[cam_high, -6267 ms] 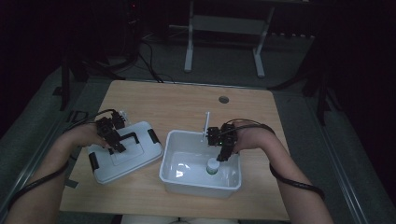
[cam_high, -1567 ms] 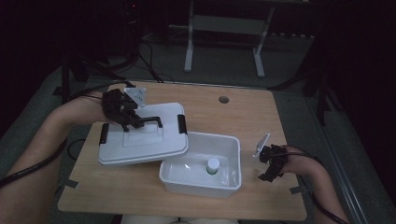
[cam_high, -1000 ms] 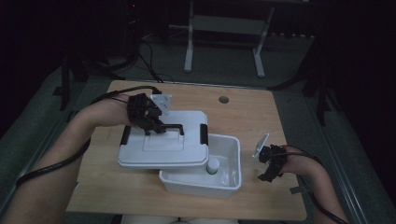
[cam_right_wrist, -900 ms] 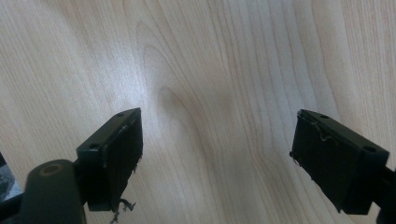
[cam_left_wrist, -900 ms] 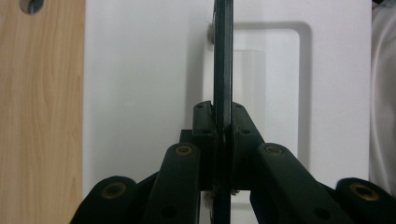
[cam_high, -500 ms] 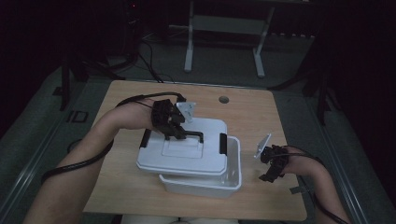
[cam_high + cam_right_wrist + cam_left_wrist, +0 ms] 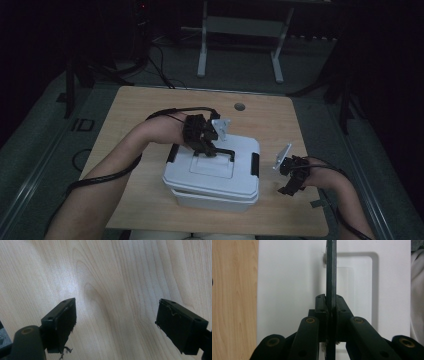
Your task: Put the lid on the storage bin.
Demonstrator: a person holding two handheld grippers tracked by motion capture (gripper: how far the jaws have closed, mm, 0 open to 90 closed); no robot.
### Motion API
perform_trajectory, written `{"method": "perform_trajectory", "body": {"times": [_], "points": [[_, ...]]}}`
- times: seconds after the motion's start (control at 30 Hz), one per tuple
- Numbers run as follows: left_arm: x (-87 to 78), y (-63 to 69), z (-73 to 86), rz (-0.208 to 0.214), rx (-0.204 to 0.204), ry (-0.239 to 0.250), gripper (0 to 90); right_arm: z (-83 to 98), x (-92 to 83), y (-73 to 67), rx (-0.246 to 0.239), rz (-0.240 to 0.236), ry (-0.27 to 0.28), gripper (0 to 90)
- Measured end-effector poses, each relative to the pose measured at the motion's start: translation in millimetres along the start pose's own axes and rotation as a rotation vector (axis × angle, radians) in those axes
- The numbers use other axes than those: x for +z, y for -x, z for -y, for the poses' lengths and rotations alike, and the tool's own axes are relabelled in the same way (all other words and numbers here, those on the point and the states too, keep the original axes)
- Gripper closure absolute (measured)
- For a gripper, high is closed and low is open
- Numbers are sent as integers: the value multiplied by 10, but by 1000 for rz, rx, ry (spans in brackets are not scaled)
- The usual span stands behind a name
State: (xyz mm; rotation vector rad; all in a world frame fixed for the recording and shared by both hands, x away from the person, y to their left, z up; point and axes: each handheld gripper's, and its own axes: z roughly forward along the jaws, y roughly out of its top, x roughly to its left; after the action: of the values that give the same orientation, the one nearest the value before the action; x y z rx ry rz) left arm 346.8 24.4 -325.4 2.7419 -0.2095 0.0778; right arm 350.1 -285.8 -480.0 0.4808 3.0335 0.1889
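Observation:
A white lid (image 7: 210, 170) with black end clips rests over the white box (image 7: 215, 200) at the table's front centre, covering its opening. My left gripper (image 7: 212, 149) is above the lid's far side, shut on the lid's thin black handle (image 7: 222, 151). In the left gripper view the handle (image 7: 331, 270) runs straight up between the pressed pads (image 7: 321, 305), with the lid (image 7: 287, 290) behind. My right gripper (image 7: 291, 186) hovers low over bare wood to the right of the box. Its jaws stand wide open in the right gripper view (image 7: 116, 320), with nothing between them.
The wooden table (image 7: 135, 115) has a round cable hole (image 7: 239, 106) near its far edge. Cables trail from both grippers across the arms. A metal stand (image 7: 240, 30) is on the dark floor behind the table. A white sleeve (image 7: 417, 290) shows beside the lid.
My left gripper has carried the lid rightward and down from the table's left side until it sits over the box. The right gripper has stayed still and open.

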Motion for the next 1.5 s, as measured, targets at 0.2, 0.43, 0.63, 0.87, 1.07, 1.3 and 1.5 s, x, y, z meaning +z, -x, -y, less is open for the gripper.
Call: {"method": "perform_trajectory", "body": {"times": [0.2,0.43,0.63,0.87,1.07,1.3,1.5], "points": [[120,4,-70,11,12,-18,836,3,3,4,1,1,0,162],[233,-7,-70,3,0,-47,836,-5,19,-1,-7,0,-3,162],[328,-28,-40,14,-12,-47,836,-7,30,3,-5,-2,-3,162],[362,-63,-58,15,-24,-48,836,-18,38,-3,-5,-4,-3,162],[362,-50,-43,31,-55,-50,835,-7,36,0,-4,-6,-1,162],[431,-50,-31,42,-69,-59,834,0,20,6,5,-1,-3,162],[436,-73,35,62,-76,-49,833,-12,41,3,1,-4,-5,162]]}}
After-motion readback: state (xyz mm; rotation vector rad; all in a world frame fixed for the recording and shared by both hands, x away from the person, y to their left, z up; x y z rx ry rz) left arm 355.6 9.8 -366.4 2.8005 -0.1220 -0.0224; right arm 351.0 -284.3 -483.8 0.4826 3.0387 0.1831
